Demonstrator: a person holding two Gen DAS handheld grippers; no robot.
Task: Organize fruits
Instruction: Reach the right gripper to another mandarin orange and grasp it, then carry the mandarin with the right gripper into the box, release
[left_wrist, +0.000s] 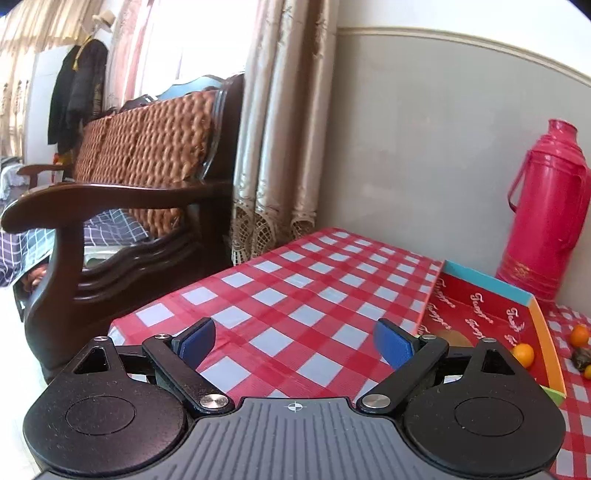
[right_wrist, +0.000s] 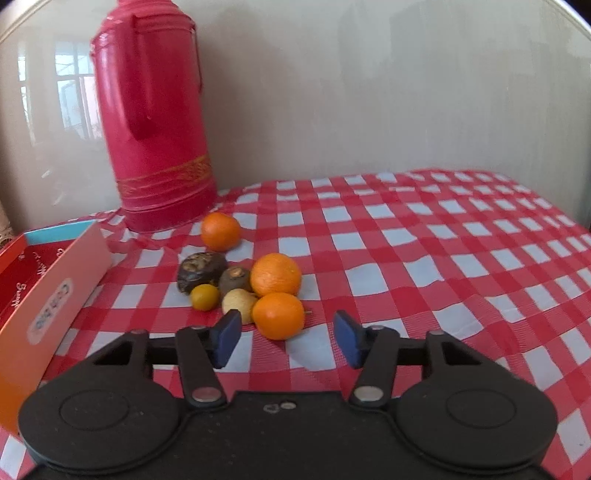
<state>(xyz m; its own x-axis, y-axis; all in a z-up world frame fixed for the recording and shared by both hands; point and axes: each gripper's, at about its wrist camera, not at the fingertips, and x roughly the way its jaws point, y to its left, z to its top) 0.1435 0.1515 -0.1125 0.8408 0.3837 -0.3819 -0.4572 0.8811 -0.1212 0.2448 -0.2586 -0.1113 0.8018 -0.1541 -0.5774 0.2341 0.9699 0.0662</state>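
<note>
Red-and-white checked cloth covers the bench (right_wrist: 424, 258), grey wall behind. Fruit sits in a loose cluster just ahead of the right gripper (right_wrist: 286, 341), whose jaws stand spread with nothing between the pads. Nearest orange (right_wrist: 279, 315) lies just beyond the gap, offset toward the left jaw; a second orange (right_wrist: 275, 275) touches it from behind, and a third orange (right_wrist: 220, 230) sits farther back, apart from the rest. Beside the left jaw's tip: a pale round fruit (right_wrist: 238, 302), a small yellow fruit (right_wrist: 204, 296), and two dark brown fruits (right_wrist: 201, 267), kind not clear. Judgement: the oranges are light, firm, round and likely to roll; take each across its widest part with modest squeeze, and expect neighbours to be nudged, since they touch. Red tray-like box (right_wrist: 55, 291) stands left of the left jaw, presumably the destination. Pink thermos (right_wrist: 155, 122) stands behind the cluster near the wall. Left gripper (left_wrist: 293, 345): jaws spread wide, empty, over bare cloth; the box lies off its right jaw with one small orange fruit (left_wrist: 523, 354) inside. Wooden armchair (left_wrist: 110, 206) and curtains (left_wrist: 280, 129) beyond the bench edge.
</note>
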